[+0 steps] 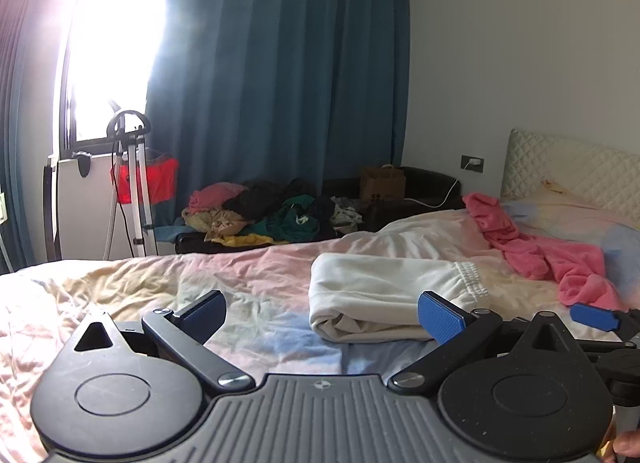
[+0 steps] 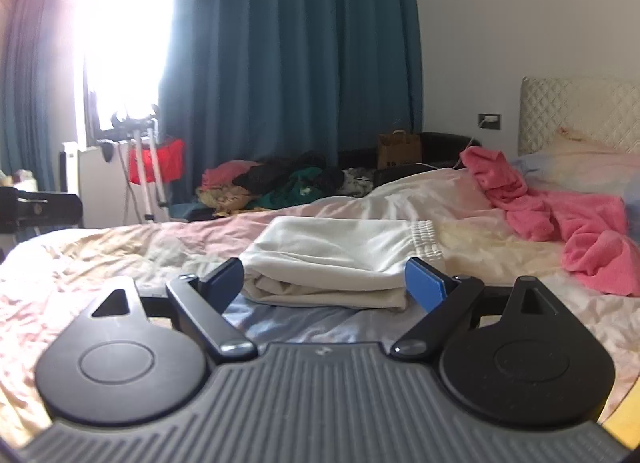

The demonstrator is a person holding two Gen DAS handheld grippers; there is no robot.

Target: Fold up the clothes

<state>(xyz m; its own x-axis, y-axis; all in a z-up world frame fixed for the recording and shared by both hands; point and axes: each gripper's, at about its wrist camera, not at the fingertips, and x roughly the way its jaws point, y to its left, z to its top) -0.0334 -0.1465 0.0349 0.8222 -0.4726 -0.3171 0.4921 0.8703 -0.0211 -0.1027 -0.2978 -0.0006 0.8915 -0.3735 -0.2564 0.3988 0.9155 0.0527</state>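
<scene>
A cream-white garment with an elastic waistband (image 1: pixel 384 291) (image 2: pixel 336 259) lies folded on the pastel bedspread (image 1: pixel 248 275) (image 2: pixel 132 247). My left gripper (image 1: pixel 322 313) is open, low over the bed, just left of the bundle's near edge; nothing sits between its blue pads. In the right wrist view my right gripper (image 2: pixel 324 283) is open too, its pads either side of the bundle's near edge without touching it. The right gripper's blue tip (image 1: pixel 592 317) shows at the edge of the left wrist view. A crumpled pink garment (image 1: pixel 548 251) (image 2: pixel 568 215) lies further back on the right.
Beyond the far side of the bed lies a heap of mixed clothes (image 1: pixel 272 215) (image 2: pixel 280 183), with a brown paper bag (image 1: pixel 382 183) (image 2: pixel 400 149) on a dark seat. A metal stand (image 1: pixel 136 183) is by the bright window. The quilted headboard (image 1: pixel 576 175) (image 2: pixel 580 115) is at right.
</scene>
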